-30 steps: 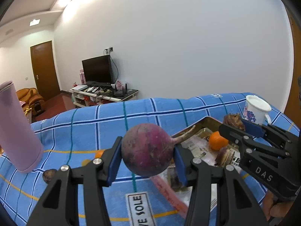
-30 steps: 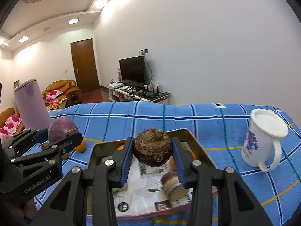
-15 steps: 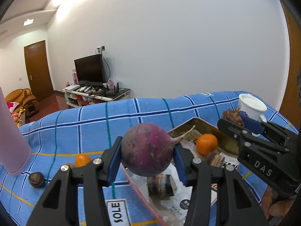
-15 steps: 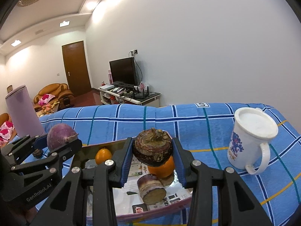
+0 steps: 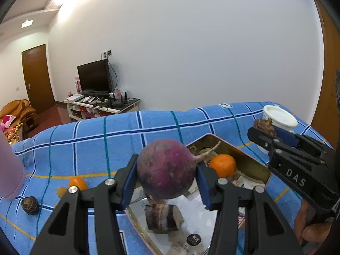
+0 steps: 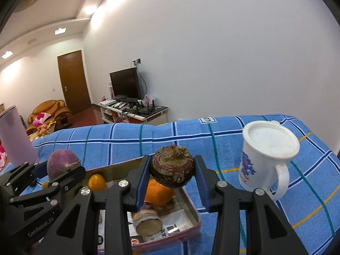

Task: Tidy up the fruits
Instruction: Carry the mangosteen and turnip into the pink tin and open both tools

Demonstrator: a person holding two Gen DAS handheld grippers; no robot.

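My left gripper [image 5: 166,174] is shut on a purple radish [image 5: 166,170] and holds it above the near-left part of a metal tray [image 5: 250,165]. My right gripper [image 6: 172,171] is shut on a brown scaly taro [image 6: 172,166] and holds it above the tray [image 6: 191,206]. In the tray lie an orange [image 5: 223,165], also in the right wrist view [image 6: 158,193], and a cut root piece [image 5: 163,217], also in the right wrist view [image 6: 146,222]. A small orange [image 5: 77,183] and a dark round taro [image 5: 29,205] lie on the blue cloth left of the tray.
A white mug [image 6: 263,159] stands on the blue checked cloth [image 6: 127,142] right of the tray. A pink tumbler [image 6: 14,136] stands at the far left. Printed paper lines the tray [image 5: 191,218]. Another small orange [image 6: 96,182] sits at the tray's left side.
Both grippers have moved right over the tray with their loads still held. The tumbler has slid toward the left edge of both views.
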